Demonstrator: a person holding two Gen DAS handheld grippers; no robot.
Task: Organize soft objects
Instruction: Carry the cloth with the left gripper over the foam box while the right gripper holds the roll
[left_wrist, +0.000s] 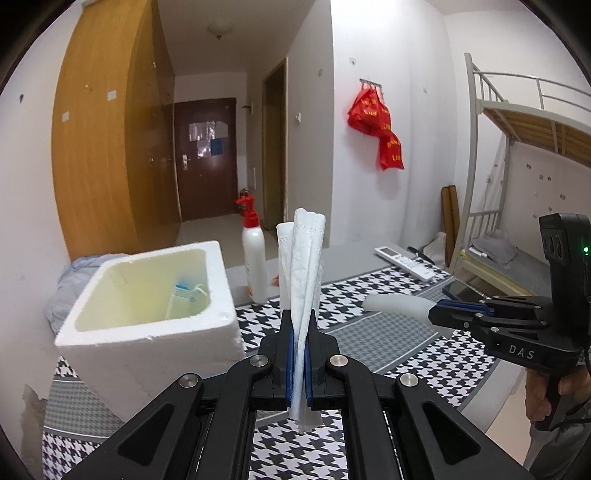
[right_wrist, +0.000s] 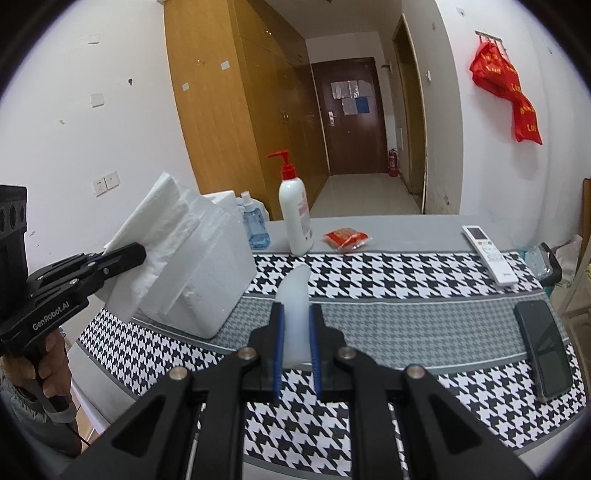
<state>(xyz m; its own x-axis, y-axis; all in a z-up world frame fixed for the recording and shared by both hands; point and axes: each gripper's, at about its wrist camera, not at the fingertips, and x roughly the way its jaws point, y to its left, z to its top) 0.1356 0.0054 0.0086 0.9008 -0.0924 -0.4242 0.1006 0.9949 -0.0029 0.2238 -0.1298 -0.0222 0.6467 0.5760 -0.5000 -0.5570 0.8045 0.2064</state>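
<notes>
While we've got the folded tissue (left_wrist: 303, 280) clamped in our left claw (left_wrist: 300, 354) and a white soft piece (right_wrist: 295, 317) in the right claw (right_wrist: 295, 354), both above the bench (right_wrist: 388, 321), nothing's dropped into the foam box (left_wrist: 147, 332) yet.

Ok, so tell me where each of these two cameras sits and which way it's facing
Left wrist: on the left gripper, looking along its fingers over the foam box toward the door; it clamps a folded white cloth; the right gripper shows at right.
Right wrist: on the right gripper, facing the pump bottle; the left gripper shows at left.
Shared: box, bottle, remote.
</notes>
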